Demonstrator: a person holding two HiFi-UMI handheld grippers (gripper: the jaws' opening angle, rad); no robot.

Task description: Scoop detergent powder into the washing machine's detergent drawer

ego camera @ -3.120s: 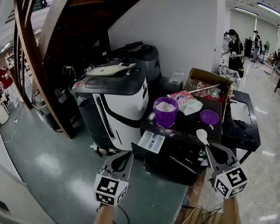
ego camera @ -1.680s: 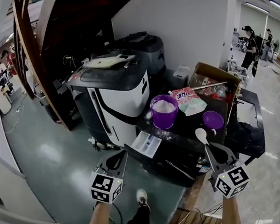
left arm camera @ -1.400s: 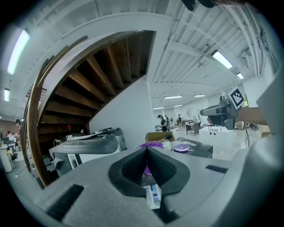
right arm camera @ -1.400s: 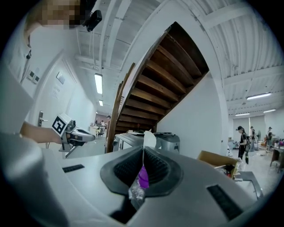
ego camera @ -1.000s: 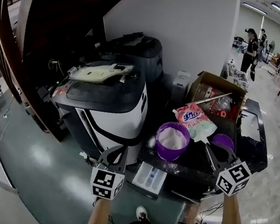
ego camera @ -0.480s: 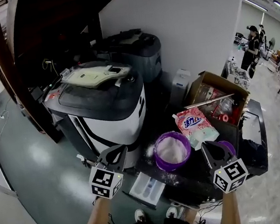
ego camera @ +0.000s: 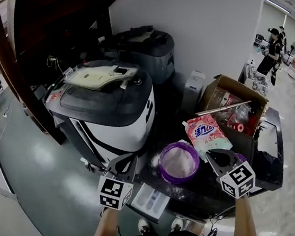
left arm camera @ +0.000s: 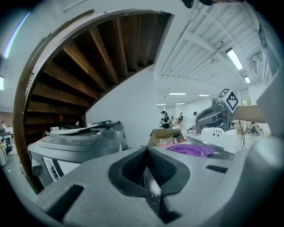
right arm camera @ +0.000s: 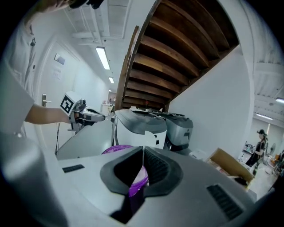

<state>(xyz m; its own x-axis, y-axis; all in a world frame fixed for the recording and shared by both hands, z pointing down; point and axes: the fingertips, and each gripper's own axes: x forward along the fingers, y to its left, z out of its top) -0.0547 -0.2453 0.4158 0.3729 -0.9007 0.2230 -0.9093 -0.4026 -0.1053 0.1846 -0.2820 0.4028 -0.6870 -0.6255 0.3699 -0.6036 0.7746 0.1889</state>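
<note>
Detergent powder (ego camera: 179,160), white, heaped in a purple tub (ego camera: 165,175) between the two pairs of fingers, nearer the right pair. Judged loose, light and quick to spill; not something to pinch, only to lift in a scoop kept level.

Beyond and left of the left fingers, a white-and-black machine (ego camera: 108,101). Then the left gripper (ego camera: 123,163), fingers pressed together with nothing between them, one pad dusted pale. Below and just right of those fingers, the detergent drawer (ego camera: 149,201), pulled out; compartments too small to tell apart. Spilled powder on the dark worktop (ego camera: 210,193) around the tub, so probably slippery there; tub likely light plastic, best steadied at the rim.

Beyond the right fingers, a pink and pale detergent pouch (ego camera: 207,134) lying flat. Then the right gripper (ego camera: 222,156), fingers closed on a thin pale sliver, read as a spoon (right arm camera: 142,170) edge-on and held by its handle; bowl not made out in any view. Behind those fingers, something purple, mostly hidden. Farther right, an open cardboard box (ego camera: 223,85), contents unclear.
</note>
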